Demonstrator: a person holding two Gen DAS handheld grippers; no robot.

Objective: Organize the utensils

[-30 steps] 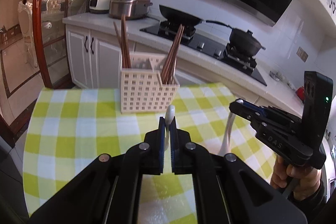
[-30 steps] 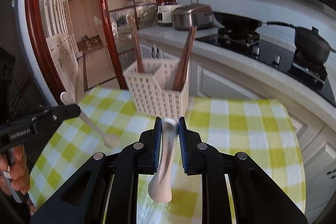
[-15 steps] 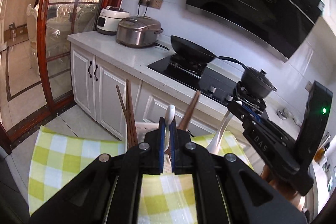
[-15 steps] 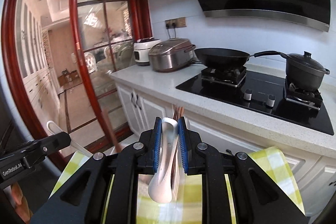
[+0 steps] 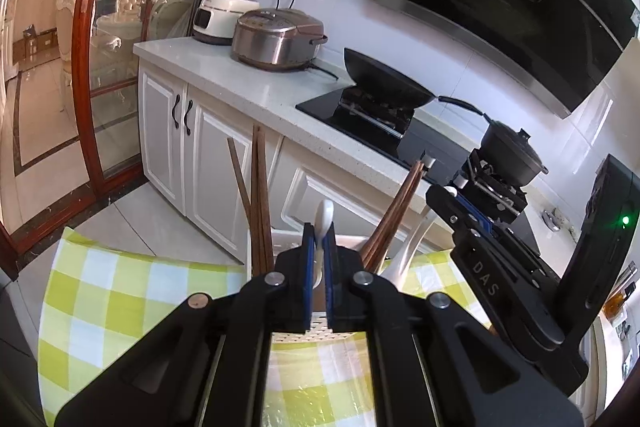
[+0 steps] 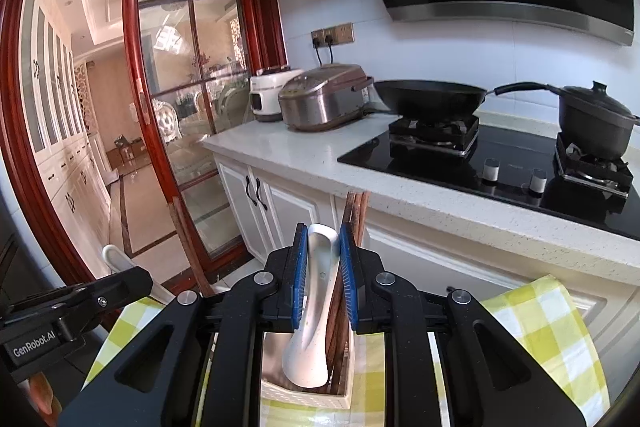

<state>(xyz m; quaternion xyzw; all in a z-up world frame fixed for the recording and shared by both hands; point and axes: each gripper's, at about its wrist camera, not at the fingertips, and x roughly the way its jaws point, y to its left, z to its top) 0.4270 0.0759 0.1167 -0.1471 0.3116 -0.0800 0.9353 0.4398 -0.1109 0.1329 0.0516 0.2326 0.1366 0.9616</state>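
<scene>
My left gripper (image 5: 318, 241) is shut on the thin handle of a white spoon (image 5: 325, 213), which sticks up between the blue pads. Just beyond and below it stands the white perforated caddy (image 5: 320, 323), with brown chopsticks (image 5: 258, 211) in its left part and more chopsticks (image 5: 394, 219) on the right. My right gripper (image 6: 323, 241) is shut on a second white spoon (image 6: 306, 355). Its bowl hangs down into the caddy (image 6: 348, 401) beside chopsticks (image 6: 356, 215). Each gripper shows in the other's view: the right gripper (image 5: 440, 193) and the left gripper (image 6: 132, 277).
A yellow-green checked cloth (image 5: 100, 287) covers the table. Behind it runs a white kitchen counter (image 6: 304, 155) with two rice cookers (image 6: 324, 97), a wok (image 6: 428, 97) and a black pot (image 6: 596, 123) on the hob. A red-framed glass door (image 6: 180, 107) stands at the left.
Both grippers have moved forward with their spoons, from well short of the caddy to right over it. The caddy has slid down under the fingers in both views.
</scene>
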